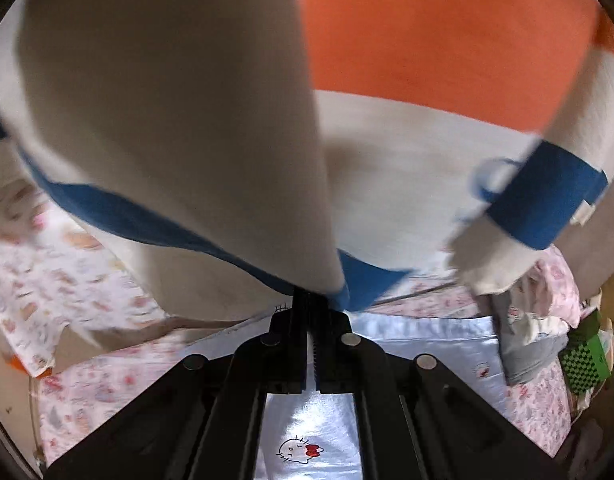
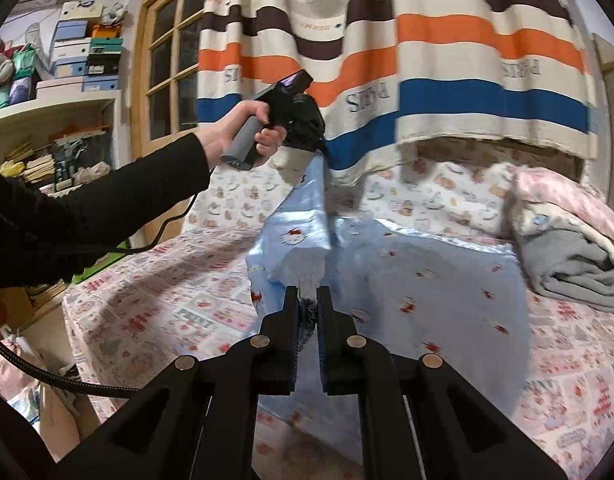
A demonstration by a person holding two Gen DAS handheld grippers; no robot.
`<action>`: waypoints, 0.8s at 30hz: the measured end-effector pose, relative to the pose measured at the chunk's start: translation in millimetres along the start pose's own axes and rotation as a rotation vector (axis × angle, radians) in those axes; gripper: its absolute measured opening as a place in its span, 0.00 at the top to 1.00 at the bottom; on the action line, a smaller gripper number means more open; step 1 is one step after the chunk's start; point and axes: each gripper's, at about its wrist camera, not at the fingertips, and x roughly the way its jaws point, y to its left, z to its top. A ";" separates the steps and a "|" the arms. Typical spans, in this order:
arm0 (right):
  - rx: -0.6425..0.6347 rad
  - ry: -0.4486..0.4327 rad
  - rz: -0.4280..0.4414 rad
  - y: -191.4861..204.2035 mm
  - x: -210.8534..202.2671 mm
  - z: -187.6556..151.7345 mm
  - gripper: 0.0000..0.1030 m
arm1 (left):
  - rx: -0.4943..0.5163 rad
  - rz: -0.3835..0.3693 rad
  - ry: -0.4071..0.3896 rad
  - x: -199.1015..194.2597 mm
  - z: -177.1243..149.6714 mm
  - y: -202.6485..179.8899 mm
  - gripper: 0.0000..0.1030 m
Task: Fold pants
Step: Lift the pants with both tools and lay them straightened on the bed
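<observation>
Satin-shiny pale blue pants, printed with small red-bowed cartoon cats, lie partly on the bed and partly lifted above it. The right hand-held gripper is clamped on a bunched edge of the fabric, while the left hand-held gripper, raised near the striped curtain, draws a strip of the same cloth upward. In its own view the left jaws are closed; blue curtain hem sits at their tips, and what they pinch I cannot tell. Folding looks barely begun: the garment is hoisted and creased, not laid flat, and no neat fold shows yet. A grey blanket sits beside it.
</observation>
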 end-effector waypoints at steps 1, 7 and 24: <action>0.016 0.010 -0.010 -6.2 -2.1 -3.5 0.93 | 0.010 -0.009 0.004 4.8 1.8 -11.5 0.99; 0.076 0.066 -0.047 -37.0 -13.2 -24.2 0.92 | 0.111 -0.072 0.027 38.9 3.4 -86.8 0.99; 0.096 0.067 -0.095 -59.1 -46.8 -52.0 0.93 | 0.243 -0.206 0.148 119.1 -6.3 -241.1 0.99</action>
